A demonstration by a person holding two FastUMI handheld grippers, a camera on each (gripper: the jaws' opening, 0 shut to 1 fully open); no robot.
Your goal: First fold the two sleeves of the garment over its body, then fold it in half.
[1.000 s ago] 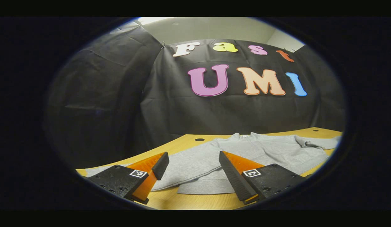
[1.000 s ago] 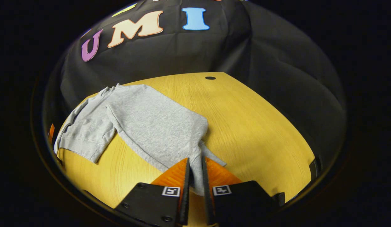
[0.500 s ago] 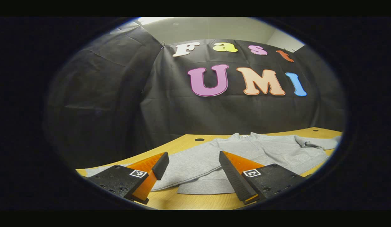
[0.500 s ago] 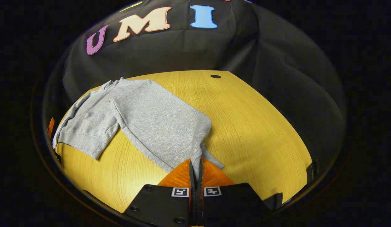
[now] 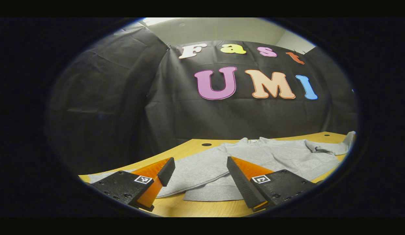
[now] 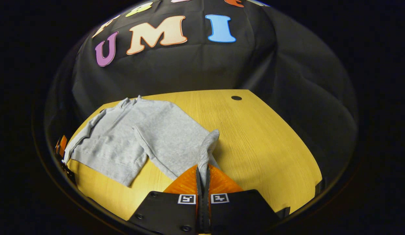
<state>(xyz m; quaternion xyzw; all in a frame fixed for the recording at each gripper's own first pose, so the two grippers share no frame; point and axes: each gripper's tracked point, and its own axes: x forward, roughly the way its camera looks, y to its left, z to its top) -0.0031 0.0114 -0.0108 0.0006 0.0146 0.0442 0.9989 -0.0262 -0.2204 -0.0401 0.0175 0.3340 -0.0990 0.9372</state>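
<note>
A: Right gripper (image 6: pixel 202 171), jaw state?

B: Jaws closed to a thin slit, with the cuff end of one sleeve (image 6: pixel 206 152) pinched between both fingers. The sleeve rises from the table (image 6: pixel 261 137) to the fingers in a narrow standing fold.

A: Garment position?

B: Grey sweatshirt (image 6: pixel 150 137) lies flat on the yellow wooden table, left of centre in the right gripper view, collar toward the black cloth wall (image 6: pixel 189 68). The other sleeve (image 6: pixel 111 153) lies spread toward the near-left edge, cuff flat on the wood.

A: Left gripper (image 5: pixel 199 169)?

B: Jaws wide apart, gripping nothing. It sits low at the table's near edge, with the sweatshirt's hem and a sleeve (image 5: pixel 202 169) showing in the gap between the fingers. Contact with the fabric: cannot tell.

A: Anything else on the table?

B: A small dark round hole (image 6: pixel 236 98) near the far edge, well apart from the sweatshirt. In the left gripper view, the pinched sleeve (image 5: pixel 333 148) lifts up at the far right of the garment.
</note>
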